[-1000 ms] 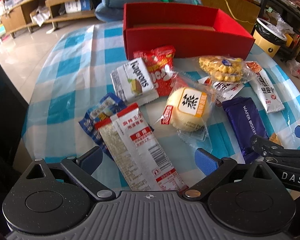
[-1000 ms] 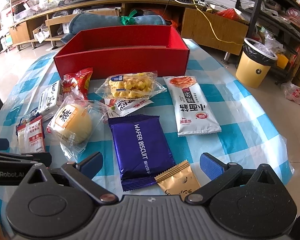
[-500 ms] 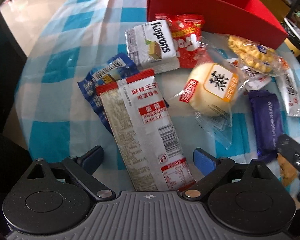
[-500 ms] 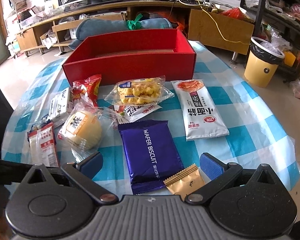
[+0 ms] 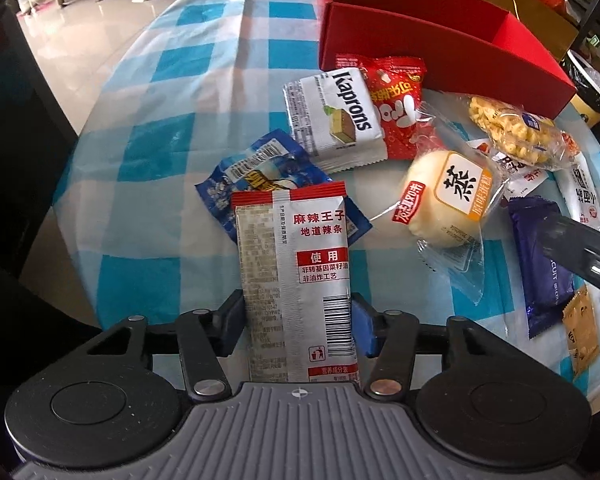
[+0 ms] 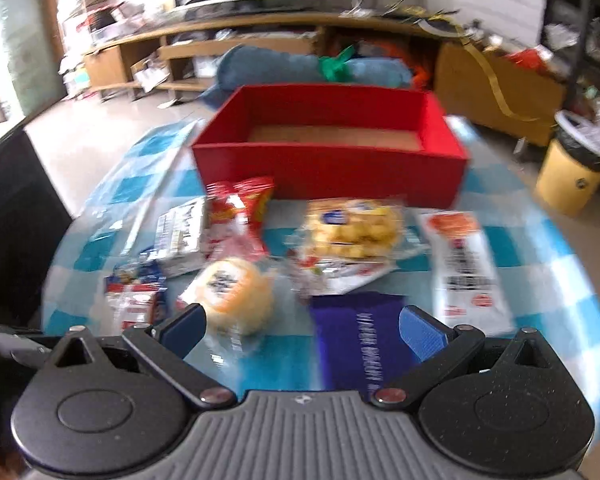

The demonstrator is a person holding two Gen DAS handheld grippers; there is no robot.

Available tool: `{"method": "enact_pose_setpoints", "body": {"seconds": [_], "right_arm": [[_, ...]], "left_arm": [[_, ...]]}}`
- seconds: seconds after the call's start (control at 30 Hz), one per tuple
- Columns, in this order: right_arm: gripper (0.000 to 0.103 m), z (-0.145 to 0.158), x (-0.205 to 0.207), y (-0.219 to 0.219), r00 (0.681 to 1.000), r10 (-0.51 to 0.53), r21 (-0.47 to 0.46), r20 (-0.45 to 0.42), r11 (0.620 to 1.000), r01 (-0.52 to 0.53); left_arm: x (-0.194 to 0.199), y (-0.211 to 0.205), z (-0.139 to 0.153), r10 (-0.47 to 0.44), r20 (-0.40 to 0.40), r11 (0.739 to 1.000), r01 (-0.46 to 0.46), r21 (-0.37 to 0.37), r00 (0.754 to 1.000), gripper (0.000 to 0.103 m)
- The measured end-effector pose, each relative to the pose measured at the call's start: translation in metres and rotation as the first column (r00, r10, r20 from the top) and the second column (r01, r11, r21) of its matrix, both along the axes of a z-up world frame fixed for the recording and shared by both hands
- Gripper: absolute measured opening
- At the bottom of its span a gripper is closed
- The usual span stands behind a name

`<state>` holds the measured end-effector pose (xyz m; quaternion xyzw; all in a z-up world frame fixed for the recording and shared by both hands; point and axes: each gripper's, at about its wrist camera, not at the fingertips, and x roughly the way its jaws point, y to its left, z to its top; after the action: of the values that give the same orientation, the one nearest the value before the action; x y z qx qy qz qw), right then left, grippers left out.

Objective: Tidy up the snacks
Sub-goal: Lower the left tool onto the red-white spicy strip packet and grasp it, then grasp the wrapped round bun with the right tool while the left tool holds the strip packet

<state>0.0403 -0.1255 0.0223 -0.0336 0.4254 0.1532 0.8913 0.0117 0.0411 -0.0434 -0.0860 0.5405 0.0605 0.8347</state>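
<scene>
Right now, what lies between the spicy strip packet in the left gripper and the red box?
In the left wrist view: a blue wrapper under the spicy strip packet, then the Kaprons wafer pack and red snack bag, before the red box.

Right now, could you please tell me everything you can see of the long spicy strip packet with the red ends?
The spicy strip packet is a long, flat, glossy silver-white sachet with red end seals, red Chinese print, a red label and a barcode. It lies back side up, lengthwise along the left tongs, whose blue pads press its two long edges near the barcode. Its far end overlaps a crumpled blue snack wrapper on the blue checked tablecloth.
</scene>
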Motion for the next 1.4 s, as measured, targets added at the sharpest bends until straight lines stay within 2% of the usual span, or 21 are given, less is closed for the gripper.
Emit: {"method": "enact_pose_setpoints", "body": {"seconds": [0.13,0.33,0.4,0.47,0.5,0.6,0.67,0.83,0.9,1.1,1.4], "right_arm": [[0.095,-0.008,0.021,0.016,0.997,0.004,0.055,-0.079,0.998,0.0],[0.092,-0.027,0.053,0.029,0.969,-0.06,0.204,-0.242,0.973,0.111],[0.088,-0.035,0.06,0.035,0.959,-0.073,0.194,-0.272,0.973,0.129],[0.075,-0.047,0.063,0.041,0.953,-0.082,0.155,-0.291,0.979,0.132],[0.075,-0.053,0.064,0.041,0.947,-0.083,0.148,-0.311,0.98,0.134],[0.069,-0.052,0.063,0.04,0.955,-0.061,0.141,-0.29,0.984,0.106],[0.057,-0.051,0.062,0.039,0.96,-0.041,0.137,-0.278,0.987,0.082],[0.055,-0.048,0.055,0.025,0.958,-0.006,0.146,-0.288,0.988,0.05],[0.055,-0.046,0.05,0.021,0.96,0.008,0.143,-0.28,0.989,0.033],[0.054,-0.035,0.033,0.009,0.967,0.028,0.158,-0.254,0.987,0.013],[0.054,-0.012,0.022,-0.01,0.982,0.025,0.222,-0.187,0.975,0.017]], "left_arm": [[-0.001,0.006,0.0,0.006,0.006,1.0,-0.006,0.006,1.0,0.06],[-0.002,0.015,-0.002,0.019,0.017,1.0,-0.019,-0.007,1.0,0.062],[-0.003,0.015,-0.003,0.016,0.021,1.0,-0.016,-0.007,1.0,0.063],[-0.002,0.015,-0.003,0.01,0.024,1.0,-0.01,-0.005,1.0,0.066],[-0.002,0.015,-0.004,0.005,0.026,1.0,-0.005,-0.005,1.0,0.067],[-0.002,0.019,-0.006,0.012,0.026,1.0,-0.012,-0.003,1.0,0.072],[0.0,0.023,-0.006,0.018,0.026,1.0,-0.018,-0.012,1.0,0.073],[0.001,0.027,-0.007,0.024,0.021,0.999,-0.023,-0.028,1.0,0.072],[0.0,0.028,-0.006,0.032,0.02,0.999,-0.031,-0.028,0.999,0.066],[-0.004,0.029,-0.002,0.053,0.019,0.997,-0.052,-0.048,0.998,0.059],[-0.006,0.017,0.03,0.041,0.108,0.999,-0.04,-0.01,0.993,0.058]]}}
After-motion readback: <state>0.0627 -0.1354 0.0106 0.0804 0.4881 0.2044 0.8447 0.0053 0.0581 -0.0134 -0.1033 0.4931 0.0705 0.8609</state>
